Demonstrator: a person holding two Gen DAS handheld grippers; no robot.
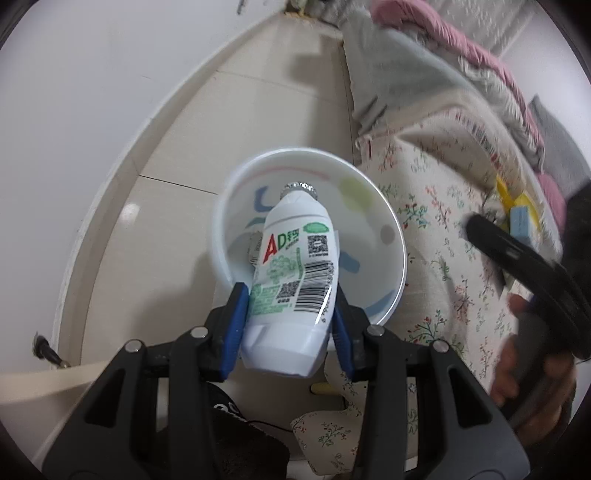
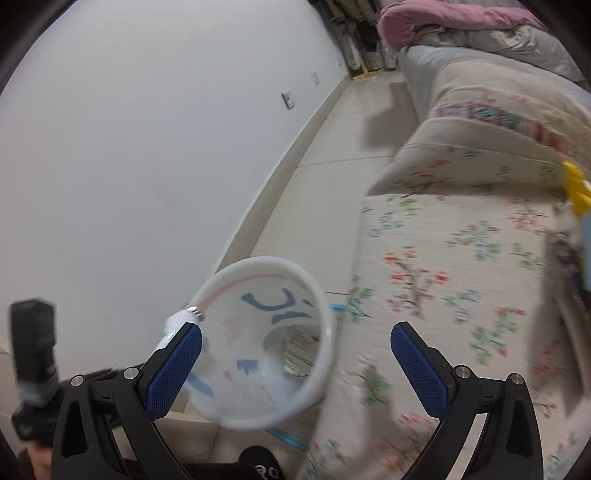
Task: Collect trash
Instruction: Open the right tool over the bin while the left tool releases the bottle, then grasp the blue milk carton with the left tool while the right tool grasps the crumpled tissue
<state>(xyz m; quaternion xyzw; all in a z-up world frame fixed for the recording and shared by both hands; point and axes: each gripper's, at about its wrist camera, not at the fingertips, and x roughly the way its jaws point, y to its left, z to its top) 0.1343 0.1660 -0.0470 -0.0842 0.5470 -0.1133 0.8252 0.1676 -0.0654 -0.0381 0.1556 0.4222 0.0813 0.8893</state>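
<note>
A white plastic bottle (image 1: 291, 266) with a red and green "AD" label and a foil-topped neck is clamped near its base between the blue pads of my left gripper (image 1: 290, 295). Its neck points down into a white bin (image 1: 391, 229) with coloured shapes on its wall, which stands on the floor. A printed scrap of paper (image 2: 299, 347) lies inside the bin (image 2: 321, 295). My right gripper (image 2: 295, 328) stands wide open with nothing between its fingers, above the bin's right side. The bottle's neck (image 2: 194, 310) shows by its left finger.
A bed or sofa under a floral cover (image 2: 461, 277) runs along the right, touching the bin. Yellow and blue items (image 1: 517, 214) lie on it, with pink and grey bedding (image 2: 461, 22) farther back. A white wall (image 2: 147, 147) bounds the tiled floor (image 1: 258, 110) on the left.
</note>
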